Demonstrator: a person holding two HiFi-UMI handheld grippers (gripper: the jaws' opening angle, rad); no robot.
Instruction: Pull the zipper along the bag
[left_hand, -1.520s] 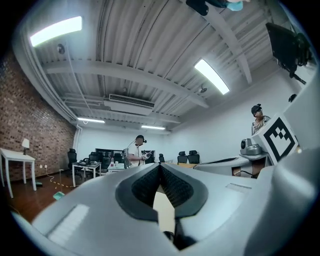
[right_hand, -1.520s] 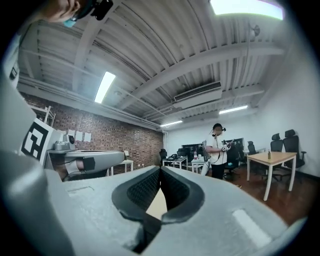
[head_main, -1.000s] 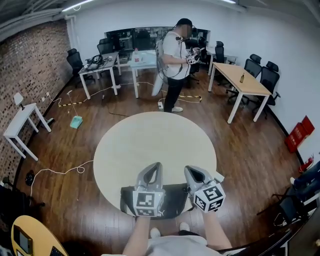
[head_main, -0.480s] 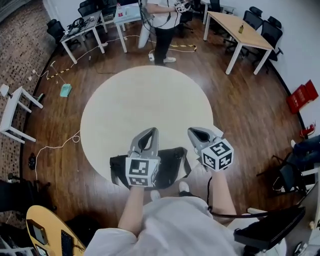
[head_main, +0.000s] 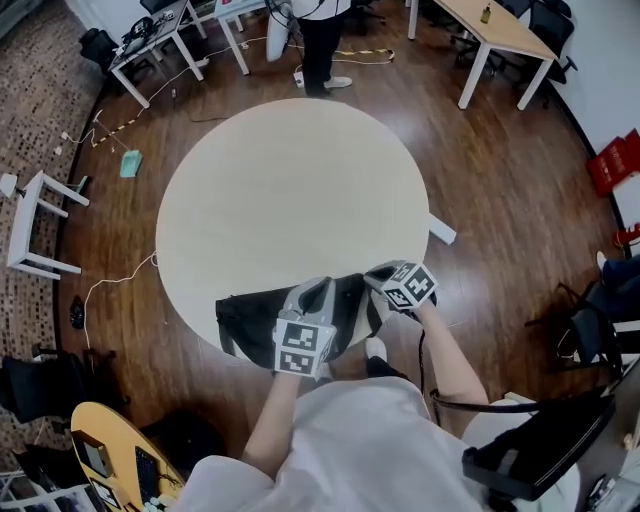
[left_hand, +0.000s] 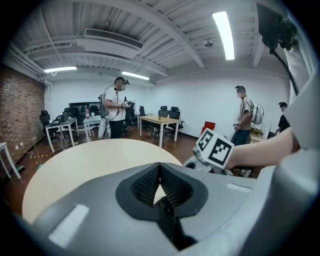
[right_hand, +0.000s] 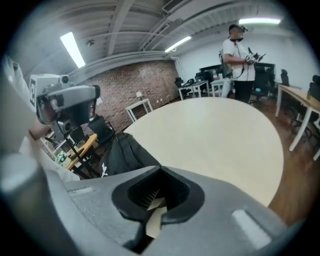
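Observation:
A black bag (head_main: 250, 315) lies flat at the near edge of the round beige table (head_main: 290, 190). In the head view my left gripper (head_main: 322, 286) hovers over the bag's middle, jaws shut, nothing between them. My right gripper (head_main: 373, 277) is at the bag's right end, angled leftward, and it too is shut and empty. In the left gripper view the gripper's (left_hand: 160, 165) jaws meet at the tips, with bare tabletop (left_hand: 90, 160) beyond and the right gripper's marker cube (left_hand: 216, 148) close on the right. The right gripper view shows that gripper's (right_hand: 160, 169) tips together, the bag (right_hand: 125, 152) to the left.
A person (head_main: 320, 25) stands beyond the table's far side; two more people (left_hand: 245, 117) show in the left gripper view. Desks and chairs (head_main: 160, 40) line the back, a wooden table (head_main: 500, 35) at upper right, a white side table (head_main: 35, 225) left, cables (head_main: 115, 285) on the floor.
The head camera has tipped further down. Both grippers have come lower and closer to the bag; the right one has swung in toward the bag's right end.

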